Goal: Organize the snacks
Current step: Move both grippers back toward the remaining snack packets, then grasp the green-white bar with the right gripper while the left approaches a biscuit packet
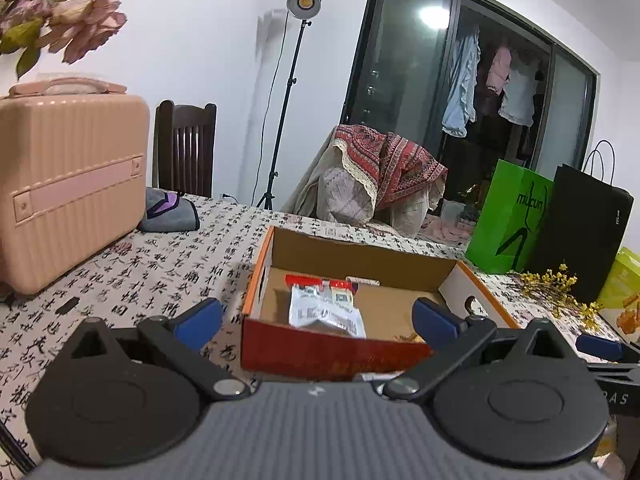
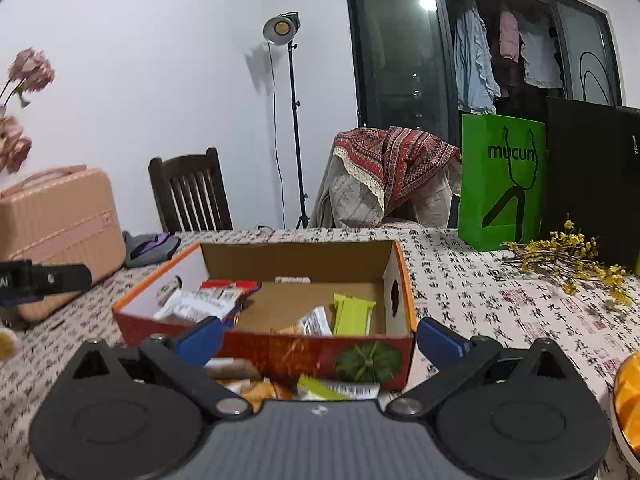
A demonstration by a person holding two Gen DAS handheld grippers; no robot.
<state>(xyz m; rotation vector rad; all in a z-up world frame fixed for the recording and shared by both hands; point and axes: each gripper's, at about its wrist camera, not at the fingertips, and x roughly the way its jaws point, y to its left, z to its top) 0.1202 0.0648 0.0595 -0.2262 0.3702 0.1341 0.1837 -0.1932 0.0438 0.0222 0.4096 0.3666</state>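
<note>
An open cardboard box [image 1: 352, 256] with orange rims and a red front stands on the table; it also shows in the right wrist view [image 2: 296, 260]. Inside lie a silver packet [image 1: 324, 312] and a red packet [image 1: 320, 282]. The right wrist view shows white packets [image 2: 196, 304], a green packet [image 2: 352, 314] and a clear packet [image 2: 316, 320] in the box. More snacks [image 2: 260, 390] lie on the table before the box. My left gripper [image 1: 318, 320] is open and empty in front of the box. My right gripper [image 2: 320, 336] is open and empty above the loose snacks.
A pink suitcase [image 1: 68, 184] stands at the left, with a grey pouch [image 1: 170, 212] beside it. A green bag [image 2: 500, 184] and a black bag [image 2: 592, 180] stand at the back right. Yellow dried flowers [image 2: 568, 256] lie near them. An orange-filled bowl [image 2: 628, 396] is at the right edge.
</note>
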